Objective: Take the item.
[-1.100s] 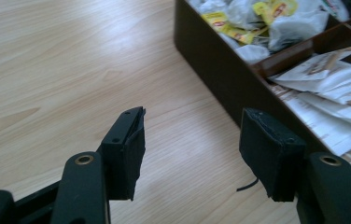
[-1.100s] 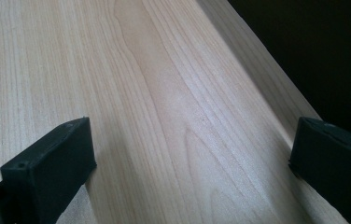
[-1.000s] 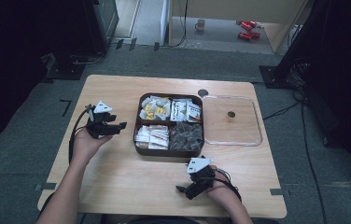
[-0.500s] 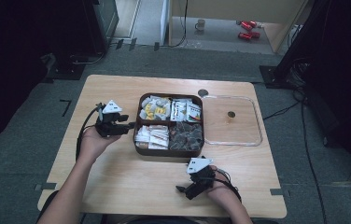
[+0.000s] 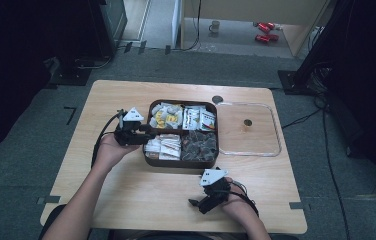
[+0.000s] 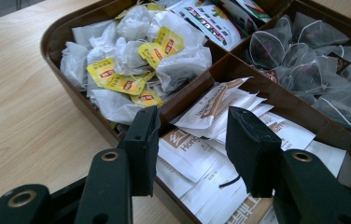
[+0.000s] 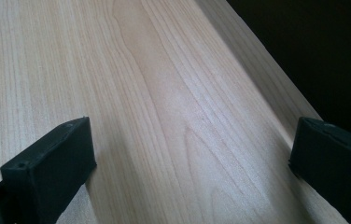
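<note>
The left gripper hovers over the near-left compartment of the dark brown four-part plastic tray, jaws partly apart and just now narrowing, either side of the flat white paper sachets without pressing them. Their brown print is cut off by the jaws and unreadable. Crumpled yellow-tagged tea bags and gauzy pyramid bags fill neighbouring compartments. The right gripper rests wide open on the pale wooden table.
</note>
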The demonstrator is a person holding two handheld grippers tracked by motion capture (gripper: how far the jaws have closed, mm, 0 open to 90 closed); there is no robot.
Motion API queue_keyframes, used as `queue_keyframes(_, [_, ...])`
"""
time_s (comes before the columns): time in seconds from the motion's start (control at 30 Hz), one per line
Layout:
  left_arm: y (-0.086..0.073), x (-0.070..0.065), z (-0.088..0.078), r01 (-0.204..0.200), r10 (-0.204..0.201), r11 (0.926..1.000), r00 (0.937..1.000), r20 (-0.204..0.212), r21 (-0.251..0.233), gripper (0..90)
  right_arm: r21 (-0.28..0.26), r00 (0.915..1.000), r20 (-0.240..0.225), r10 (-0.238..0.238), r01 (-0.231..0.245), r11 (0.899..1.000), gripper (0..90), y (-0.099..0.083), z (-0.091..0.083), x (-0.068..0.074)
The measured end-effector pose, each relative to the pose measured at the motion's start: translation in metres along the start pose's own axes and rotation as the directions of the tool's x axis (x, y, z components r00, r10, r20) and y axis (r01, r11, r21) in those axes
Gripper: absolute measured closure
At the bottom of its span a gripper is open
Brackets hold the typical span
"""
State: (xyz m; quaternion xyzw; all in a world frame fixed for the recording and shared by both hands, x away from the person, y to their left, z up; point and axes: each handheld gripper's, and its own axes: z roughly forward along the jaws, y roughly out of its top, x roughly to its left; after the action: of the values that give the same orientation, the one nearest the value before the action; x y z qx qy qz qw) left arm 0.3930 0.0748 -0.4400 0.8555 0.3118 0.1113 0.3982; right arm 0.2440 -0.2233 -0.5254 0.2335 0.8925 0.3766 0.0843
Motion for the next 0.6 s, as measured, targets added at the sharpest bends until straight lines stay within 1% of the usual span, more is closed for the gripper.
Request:
queue_keyframes(0.07, [0.002,0.0,0.003,0.008,-0.008,1.0,0.9999,0.014,-0.004,56.6,0.0,1.0,0.0,0.0,0.0,1.0,0.0,0.0,0.0,0.0])
queue_keyframes(0.23, [0.007,-0.003,0.013,-0.016,0.015,0.9998,0.9994,0.032,0.015,58.8,0.0,1.0,-0.001,0.002,-0.002,1.0,0.0,0.0,0.0,0.0])
queue_keyframes(0.43, [0.008,-0.007,0.026,-0.033,0.032,0.999,0.999,0.032,0.029,58.3,-0.001,1.0,-0.001,0.002,-0.002,1.0,0.0,0.0,0.0,0.0])
queue_keyframes(0.5, [0.009,-0.007,0.028,-0.032,0.031,0.9991,0.999,0.032,0.026,59.5,-0.001,1.0,0.0,0.002,-0.002,1.0,0.0,0.0,0.0,0.0])
queue_keyframes(0.6, [0.009,-0.006,0.032,-0.023,0.021,0.9992,0.9989,0.043,0.033,63.0,-0.001,1.0,-0.001,0.002,-0.002,1.0,0.0,0.0,0.0,0.0])
